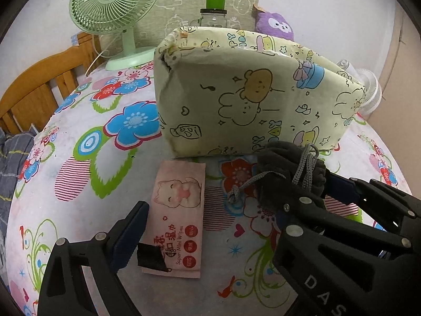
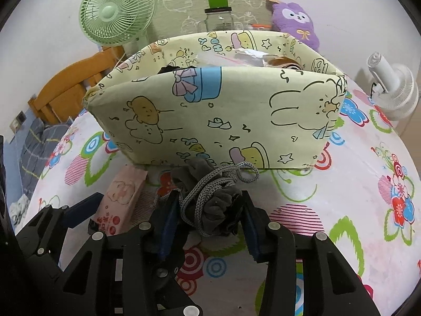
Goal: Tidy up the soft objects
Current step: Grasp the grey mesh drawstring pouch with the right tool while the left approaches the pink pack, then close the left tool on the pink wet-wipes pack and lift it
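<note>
A pale yellow cartoon-print fabric bin (image 1: 252, 97) (image 2: 218, 115) stands on the floral bedsheet, with several items inside. My right gripper (image 2: 210, 210) is shut on a dark grey drawstring pouch (image 2: 218, 205) with a grey cord, just in front of the bin; the pouch (image 1: 286, 166) and this gripper also show at the right of the left wrist view. My left gripper (image 1: 200, 226) is open around a pink wet-wipes pack (image 1: 179, 218) (image 2: 121, 200) lying flat on the sheet, not closed on it.
A green desk fan (image 1: 115, 8) (image 2: 117, 10), a glass jar with green lid (image 1: 214, 13) (image 2: 218, 13) and a purple plush (image 1: 275, 25) (image 2: 294, 21) stand behind the bin. A white fan (image 2: 394, 89) lies right. A wooden bed rail (image 1: 39, 84) runs left.
</note>
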{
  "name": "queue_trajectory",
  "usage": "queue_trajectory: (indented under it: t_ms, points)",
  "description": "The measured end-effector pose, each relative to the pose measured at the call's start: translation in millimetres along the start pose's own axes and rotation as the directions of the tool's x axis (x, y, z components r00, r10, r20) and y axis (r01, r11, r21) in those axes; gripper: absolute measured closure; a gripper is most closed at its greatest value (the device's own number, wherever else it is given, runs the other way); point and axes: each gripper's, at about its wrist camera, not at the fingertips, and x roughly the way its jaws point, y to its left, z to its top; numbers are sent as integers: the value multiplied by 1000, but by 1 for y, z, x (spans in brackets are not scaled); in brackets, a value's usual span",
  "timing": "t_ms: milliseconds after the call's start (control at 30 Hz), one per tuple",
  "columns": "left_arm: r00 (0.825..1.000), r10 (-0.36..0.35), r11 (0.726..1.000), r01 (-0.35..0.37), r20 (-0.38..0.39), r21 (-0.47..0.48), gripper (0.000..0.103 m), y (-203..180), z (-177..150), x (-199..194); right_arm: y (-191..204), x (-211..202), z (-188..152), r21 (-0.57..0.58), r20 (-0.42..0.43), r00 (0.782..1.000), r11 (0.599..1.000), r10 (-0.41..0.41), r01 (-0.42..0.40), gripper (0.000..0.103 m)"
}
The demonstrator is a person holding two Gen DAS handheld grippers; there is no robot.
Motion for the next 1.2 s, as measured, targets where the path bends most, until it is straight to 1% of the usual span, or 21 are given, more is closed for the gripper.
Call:
queue_trajectory:
  t_ms: [100, 200, 300, 400, 467, 533, 700, 767, 967, 1033, 1100, 1200]
  points:
    - [1000, 4, 1000, -4, 5, -18, 9, 4, -2, -2, 1, 1, 0, 1, 4, 1000, 1000, -12, 12, 56]
    - [1000, 10, 999, -10, 9, -31, 10, 11, -3, -4, 3, 3, 1, 4, 5, 1000, 1000, -19, 19, 56]
    - [1000, 23, 999, -22, 14, -35, 15, 15, -4, -5, 5, 3, 1, 1, 5, 1000, 1000, -28, 28, 56]
    - [998, 52, 998, -52, 18, -26, 21, 15, -4, -4, 6, 2, 0, 0, 5, 999, 999, -32, 32, 56]
    - [998, 54, 998, -53, 21, -29, 23, 16, -4, -5, 8, 2, 0, -3, 4, 999, 999, -36, 36, 56]
    - [998, 62, 998, -61, 24, -29, 29, 18, -4, -5, 9, 2, -1, -6, 4, 999, 999, -36, 36, 56]
    - [997, 75, 997, -75, 24, -20, 31, 18, -3, -4, 11, 1, -2, -6, 7, 999, 999, -35, 35, 56]
    - [997, 70, 997, -70, 25, -15, 34, 16, -3, -5, 11, 0, -1, -3, 10, 999, 999, -39, 39, 56]
    - [998, 55, 998, -55, 34, 1, 46, 11, -1, -4, 10, -2, -2, 4, 17, 999, 999, -46, 46, 56]
    - [998, 46, 999, -46, 34, 5, 56, 8, -2, -5, 10, -3, -2, 6, 19, 999, 999, -46, 46, 56]
    - [998, 45, 999, -45, 36, 14, 63, 4, -3, -6, 9, -4, -2, 6, 19, 999, 999, -46, 46, 56]
    - [997, 64, 998, -64, 40, 15, 63, 0, -3, -7, 7, -4, -3, 13, 16, 999, 999, -43, 43, 56]
